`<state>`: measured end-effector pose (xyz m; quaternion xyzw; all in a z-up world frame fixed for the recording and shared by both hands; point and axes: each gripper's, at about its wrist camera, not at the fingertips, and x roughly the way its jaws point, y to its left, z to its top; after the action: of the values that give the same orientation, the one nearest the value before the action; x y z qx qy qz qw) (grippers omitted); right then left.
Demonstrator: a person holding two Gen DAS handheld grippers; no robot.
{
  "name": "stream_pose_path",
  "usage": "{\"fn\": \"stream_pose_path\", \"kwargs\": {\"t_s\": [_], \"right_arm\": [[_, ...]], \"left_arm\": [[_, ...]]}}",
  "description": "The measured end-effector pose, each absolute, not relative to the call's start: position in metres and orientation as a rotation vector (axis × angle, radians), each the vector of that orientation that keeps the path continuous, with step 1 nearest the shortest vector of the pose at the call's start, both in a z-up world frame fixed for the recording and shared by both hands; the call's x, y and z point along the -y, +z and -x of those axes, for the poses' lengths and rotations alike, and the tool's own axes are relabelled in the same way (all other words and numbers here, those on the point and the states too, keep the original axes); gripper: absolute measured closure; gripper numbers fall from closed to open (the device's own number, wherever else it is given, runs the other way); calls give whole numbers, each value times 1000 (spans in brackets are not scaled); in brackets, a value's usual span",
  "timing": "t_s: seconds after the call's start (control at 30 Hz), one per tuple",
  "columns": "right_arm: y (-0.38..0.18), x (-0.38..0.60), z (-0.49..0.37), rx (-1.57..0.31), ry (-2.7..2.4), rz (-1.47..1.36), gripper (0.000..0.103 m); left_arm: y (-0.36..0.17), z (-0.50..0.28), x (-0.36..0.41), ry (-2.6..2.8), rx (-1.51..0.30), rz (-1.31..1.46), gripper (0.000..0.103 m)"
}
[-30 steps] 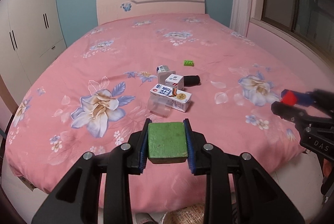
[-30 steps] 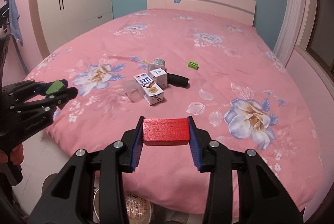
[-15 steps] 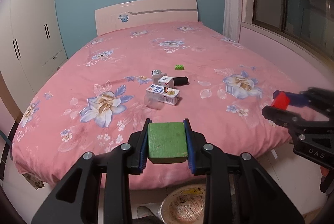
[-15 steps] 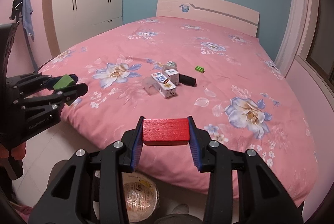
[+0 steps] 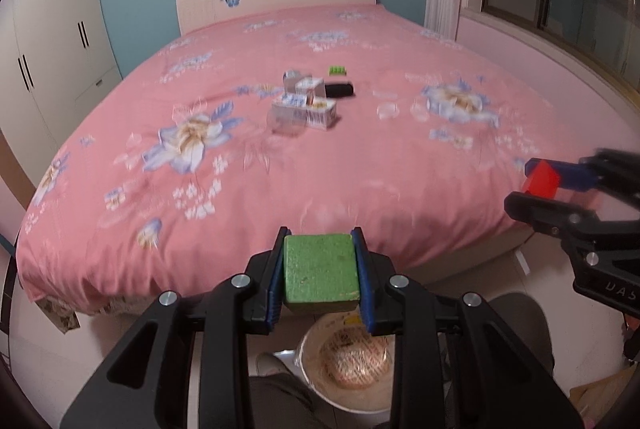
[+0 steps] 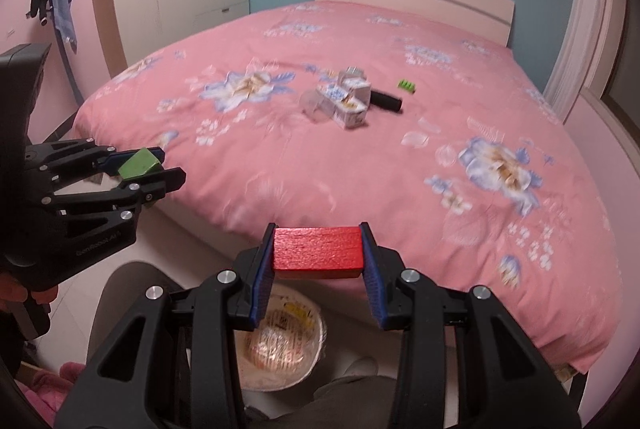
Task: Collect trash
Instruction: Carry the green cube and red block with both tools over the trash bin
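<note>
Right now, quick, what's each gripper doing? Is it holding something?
Left gripper: shut on the green block.
Right gripper: shut on the red block.

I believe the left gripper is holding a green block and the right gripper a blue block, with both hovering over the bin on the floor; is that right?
Not quite: the right gripper holds a red block, not a blue one, as the right wrist view shows. The left gripper does hold a green block, and both are above the bin on the floor.
</note>
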<state>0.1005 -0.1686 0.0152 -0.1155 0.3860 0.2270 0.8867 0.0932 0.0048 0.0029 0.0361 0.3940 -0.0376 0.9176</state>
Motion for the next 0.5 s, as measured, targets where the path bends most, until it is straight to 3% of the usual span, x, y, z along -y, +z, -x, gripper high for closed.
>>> {"fn": "stream_pose_path", "kwargs": {"t_s": [0.5], "right_arm": [[-78, 147, -92, -1000, 524, 263, 62]], "left_arm": [[-93, -92, -5, -82, -1021, -82, 70]]}}
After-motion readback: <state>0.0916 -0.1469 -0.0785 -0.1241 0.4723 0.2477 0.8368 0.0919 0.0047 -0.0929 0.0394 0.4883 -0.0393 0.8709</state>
